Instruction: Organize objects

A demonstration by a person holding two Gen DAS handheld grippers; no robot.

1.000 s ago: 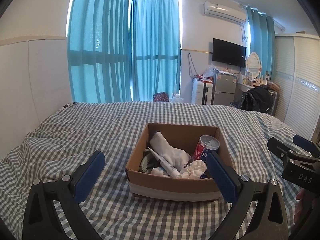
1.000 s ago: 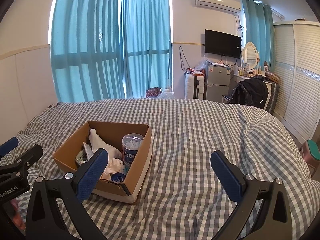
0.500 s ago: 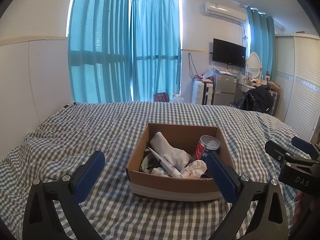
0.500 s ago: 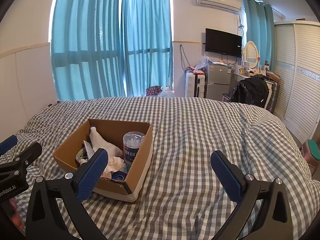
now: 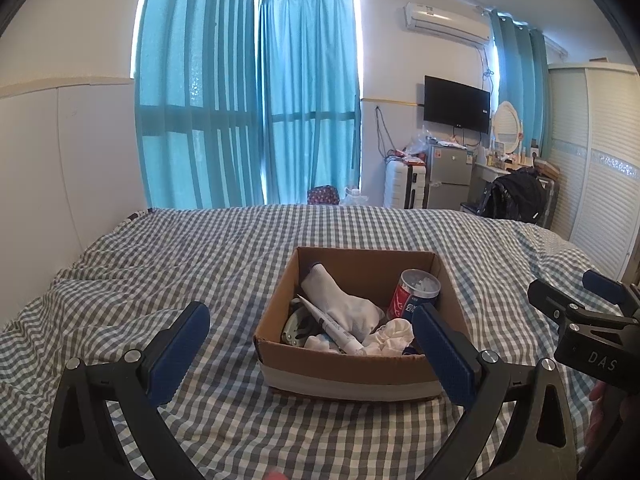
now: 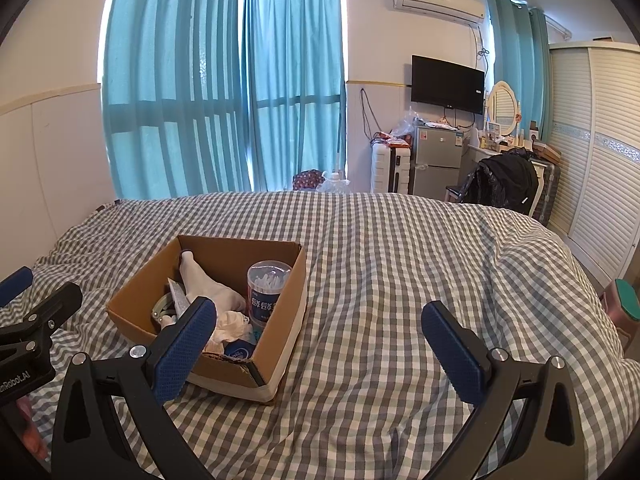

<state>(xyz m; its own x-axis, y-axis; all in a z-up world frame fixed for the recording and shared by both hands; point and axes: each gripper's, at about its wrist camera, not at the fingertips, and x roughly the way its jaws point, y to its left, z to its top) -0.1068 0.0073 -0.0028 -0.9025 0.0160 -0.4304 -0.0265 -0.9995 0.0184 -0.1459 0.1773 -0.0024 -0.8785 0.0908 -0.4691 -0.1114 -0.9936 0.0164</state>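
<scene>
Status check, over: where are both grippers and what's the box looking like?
Left hand-held gripper open, empty, facing cardboard box. Right hand-held gripper open, empty, over checked bedspread. Box holds sock, cotton-swab jar. Nothing in the way.

Each tool is a black plastic frame with triangular cut-outs, forking into two fingers faced with blue, dimpled rubber pads. Silver round-headed screws sit at the finger joints. In the left wrist view, the left tool (image 5: 310, 336) fills the foreground and the right tool (image 5: 576, 300) shows white letters "DAS". The right tool (image 6: 318, 336) matches; the left tool (image 6: 28, 300) carries white lettering ending "Robot.AI".
</scene>
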